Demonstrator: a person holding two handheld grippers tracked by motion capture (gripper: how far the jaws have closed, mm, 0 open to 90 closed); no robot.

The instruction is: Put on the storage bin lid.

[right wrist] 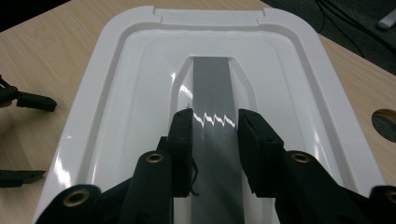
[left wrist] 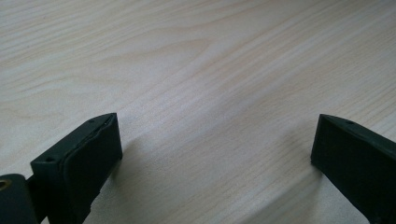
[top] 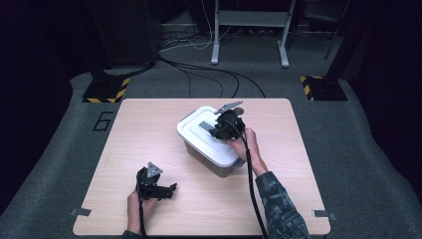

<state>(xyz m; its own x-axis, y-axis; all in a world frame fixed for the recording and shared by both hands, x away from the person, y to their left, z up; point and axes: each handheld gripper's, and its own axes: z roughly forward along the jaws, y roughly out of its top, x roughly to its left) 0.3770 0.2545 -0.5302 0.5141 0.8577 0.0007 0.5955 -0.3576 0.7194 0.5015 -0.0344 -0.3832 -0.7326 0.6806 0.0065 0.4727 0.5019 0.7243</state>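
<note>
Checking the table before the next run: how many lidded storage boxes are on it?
1. A single storage box with a white lid stands right of the table's middle, with the right gripper shut on the lid's grey handle.

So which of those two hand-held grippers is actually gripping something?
The right hand-held gripper, on the white lid: its jaws clamp the grey handle. The left hand-held gripper sits open over bare table, nothing between its jaws.
</note>
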